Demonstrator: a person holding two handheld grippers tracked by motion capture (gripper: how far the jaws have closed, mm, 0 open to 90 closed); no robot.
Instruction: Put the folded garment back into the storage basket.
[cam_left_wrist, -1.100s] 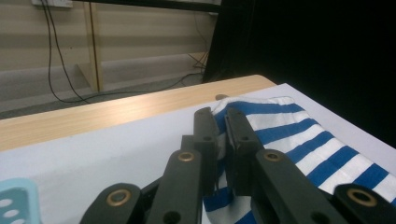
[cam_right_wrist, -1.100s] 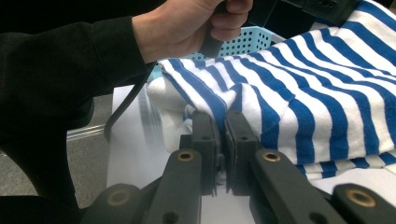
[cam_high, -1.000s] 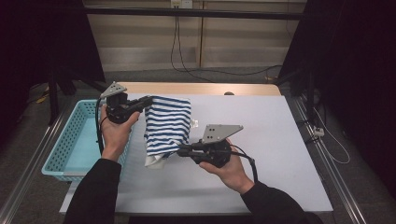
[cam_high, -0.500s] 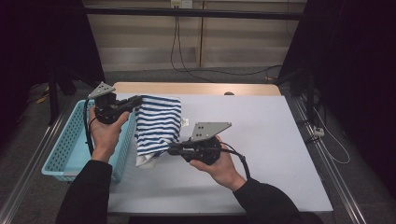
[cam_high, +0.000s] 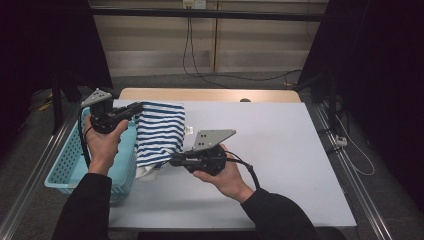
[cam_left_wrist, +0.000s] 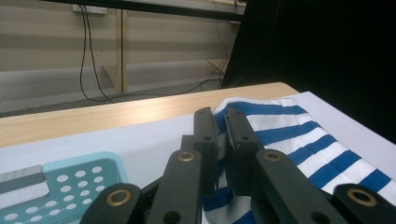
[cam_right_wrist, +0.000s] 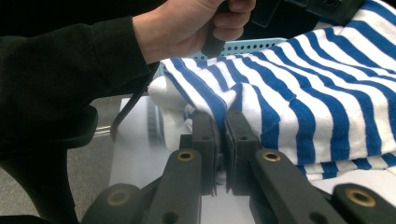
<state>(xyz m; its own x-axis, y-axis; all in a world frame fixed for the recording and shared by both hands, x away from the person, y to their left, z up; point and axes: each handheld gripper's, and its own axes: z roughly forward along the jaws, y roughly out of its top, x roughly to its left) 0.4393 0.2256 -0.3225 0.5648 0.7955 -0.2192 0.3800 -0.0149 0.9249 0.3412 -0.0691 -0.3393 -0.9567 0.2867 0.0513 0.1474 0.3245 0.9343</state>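
You have the folded striped cloth (cam_high: 159, 131) pinched at opposite edges, left gripper (cam_high: 136, 108) and right gripper (cam_high: 173, 160) both clamped on it, carried to the rim of the blue basket (cam_high: 67, 165); lowering it in and releasing look left.

A lab-style recording booth: a white table (cam_high: 280, 150) on aluminium rails (cam_high: 357, 187) stands between black curtains (cam_high: 370, 60), with a power socket (cam_high: 195, 4) and loose cables (cam_high: 200, 65) on the far beige wall (cam_high: 250, 45) and a bare grey floor.
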